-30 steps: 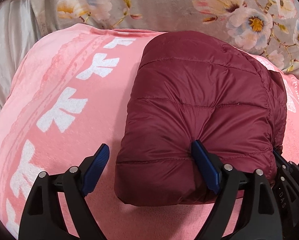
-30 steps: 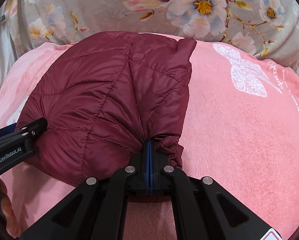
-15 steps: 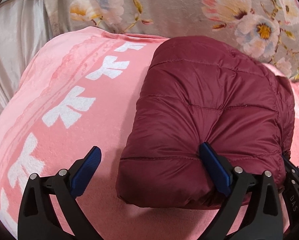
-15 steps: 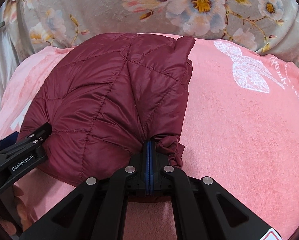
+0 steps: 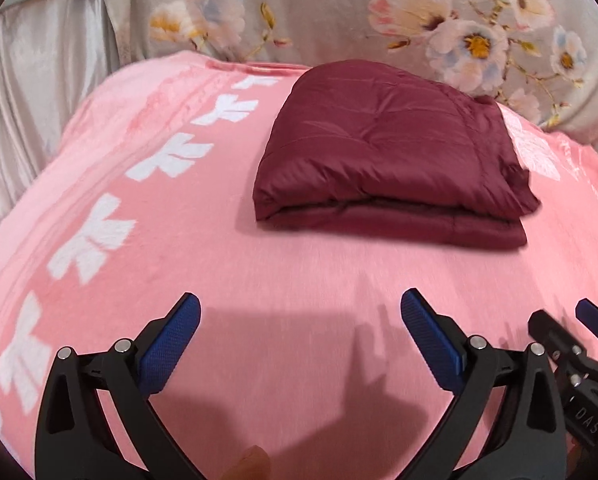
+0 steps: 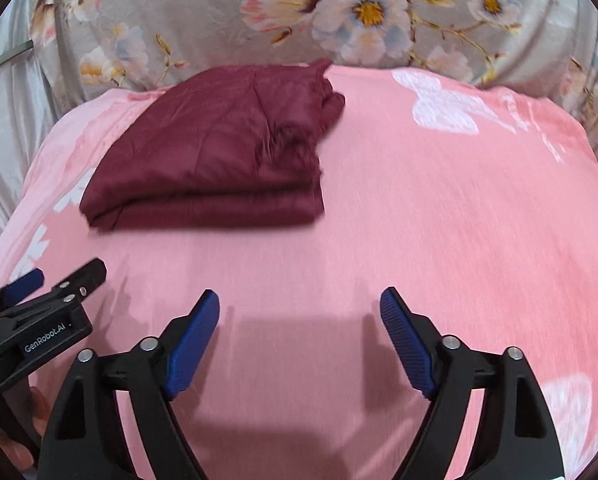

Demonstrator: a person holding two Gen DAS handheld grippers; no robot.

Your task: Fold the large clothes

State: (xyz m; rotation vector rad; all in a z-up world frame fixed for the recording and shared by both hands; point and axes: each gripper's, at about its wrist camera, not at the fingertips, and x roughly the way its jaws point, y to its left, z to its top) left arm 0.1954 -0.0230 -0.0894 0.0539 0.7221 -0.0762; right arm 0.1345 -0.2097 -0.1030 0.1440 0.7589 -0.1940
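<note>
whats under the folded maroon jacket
The folded maroon jacket lies on the pink blanket, which shows bare all around it. Whatever the blanket's pattern does beneath the jacket is covered. Nothing lies on top of it.

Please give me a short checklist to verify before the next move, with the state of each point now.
1. Left tongs free of cloth: ok, jaws wide apart after opening, only pink blanket between them.
2. Right tongs free of cloth: ok, jaws have just opened, nothing between them.
3. Maroon quilted jacket lies folded on the blanket: ok, a flat stack of layers, apart from both tongs.
4. Layers lined up: not ok, on the right side a bunched part sticks out.
5. Far edge of the jacket neat: cannot tell, hidden behind the top layer.
6. Space in front of the jacket bare: ok, only blanket there.
</note>
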